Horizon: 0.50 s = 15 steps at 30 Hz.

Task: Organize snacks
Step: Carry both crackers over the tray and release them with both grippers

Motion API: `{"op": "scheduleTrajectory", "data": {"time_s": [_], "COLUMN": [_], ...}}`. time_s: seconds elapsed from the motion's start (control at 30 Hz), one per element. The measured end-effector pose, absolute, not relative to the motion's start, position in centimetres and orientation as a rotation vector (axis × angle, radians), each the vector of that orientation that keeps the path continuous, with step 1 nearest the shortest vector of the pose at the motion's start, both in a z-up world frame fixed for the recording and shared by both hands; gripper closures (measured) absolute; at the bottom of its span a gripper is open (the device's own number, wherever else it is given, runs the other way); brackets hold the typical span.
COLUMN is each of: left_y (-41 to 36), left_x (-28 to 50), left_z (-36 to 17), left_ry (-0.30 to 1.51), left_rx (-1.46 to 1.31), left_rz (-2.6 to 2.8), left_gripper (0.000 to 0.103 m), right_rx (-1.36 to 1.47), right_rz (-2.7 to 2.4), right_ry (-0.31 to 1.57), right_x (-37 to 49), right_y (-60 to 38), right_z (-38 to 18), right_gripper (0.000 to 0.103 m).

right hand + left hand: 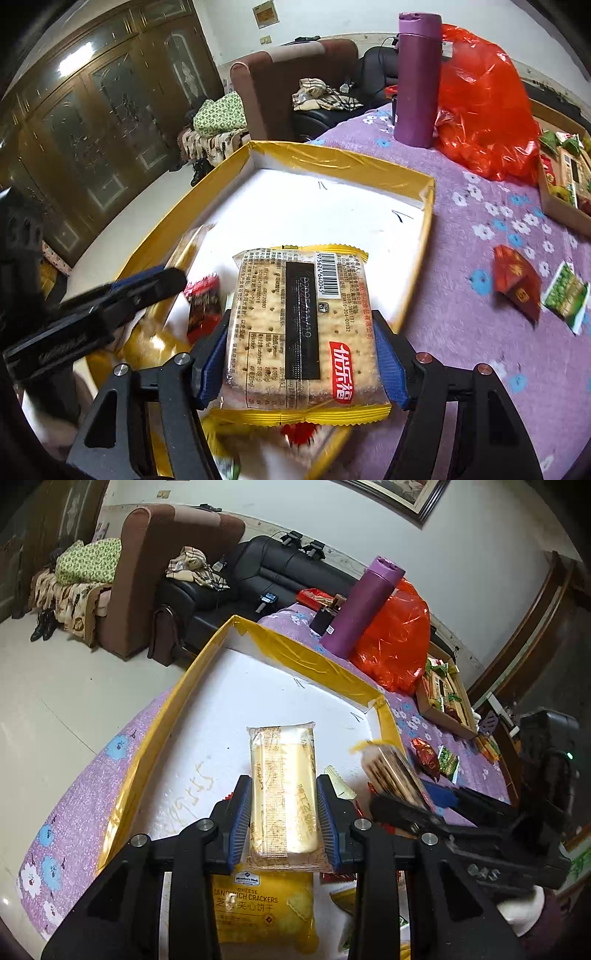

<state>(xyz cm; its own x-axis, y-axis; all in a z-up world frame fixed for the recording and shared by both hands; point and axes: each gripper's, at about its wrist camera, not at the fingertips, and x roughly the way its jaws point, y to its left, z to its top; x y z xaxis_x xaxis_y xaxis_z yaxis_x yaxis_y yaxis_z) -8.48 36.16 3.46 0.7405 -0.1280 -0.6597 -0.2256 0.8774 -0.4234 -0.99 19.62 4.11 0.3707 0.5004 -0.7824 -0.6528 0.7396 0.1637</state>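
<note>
1. Lettering on the yellow bag [264, 912] lying in the tray [295, 653] reads "Member's Mark CHEESE SANDWICH CRACKERS", with Chinese characters below.
2. The left gripper [284, 805] clamps a pale narrow cracker packet [282, 790] over the tray's white floor; its gold print is unreadable.
3. The right gripper [301, 350] grips a soda cracker pack [301, 328] above the tray, showing a barcode and a red label with white Chinese characters.
4. A purple bottle [417, 77] stands beside an orange plastic bag [484, 107] on the flowered cloth [461, 295].

A table spread with purple flowered cloth [461, 295] bears a gold-rimmed white tray [332, 158], a purple flask [417, 81], an orange plastic bag [484, 103], a brown cardboard box [432, 710] and loose red and green snack packets [517, 284].
</note>
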Motion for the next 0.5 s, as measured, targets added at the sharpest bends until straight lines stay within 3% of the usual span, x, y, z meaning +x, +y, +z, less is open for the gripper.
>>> {"op": "scheduleTrajectory", "data": {"time_s": [0.17, 0.3, 0.43, 0.5], "left_y": [36.4, 35.9, 34.5, 33.3], "left_x": [-9.7, -10.9, -11.6, -11.6], "left_z": [4.1, 5.0, 5.5, 5.8], "left_ry": [0.711, 0.689, 0.694, 0.712], "left_rx": [-0.535, -0.548, -0.534, -0.512], "left_rz": [0.059, 0.070, 0.089, 0.109], "left_gripper": [0.067, 0.048, 0.046, 0.039], "right_rx": [-0.179, -0.157, -0.115, -0.104], "right_rz": [0.762, 0.782, 0.787, 0.782], "right_ry": [0.929, 0.913, 0.893, 0.878], "right_x": [-0.1, -0.2, -0.8, -1.0], "right_y": [21.0, 20.9, 19.3, 18.3], "right_z": [4.0, 4.1, 5.3, 5.7], "right_gripper": [0.033, 0.032, 0.033, 0.033]}}
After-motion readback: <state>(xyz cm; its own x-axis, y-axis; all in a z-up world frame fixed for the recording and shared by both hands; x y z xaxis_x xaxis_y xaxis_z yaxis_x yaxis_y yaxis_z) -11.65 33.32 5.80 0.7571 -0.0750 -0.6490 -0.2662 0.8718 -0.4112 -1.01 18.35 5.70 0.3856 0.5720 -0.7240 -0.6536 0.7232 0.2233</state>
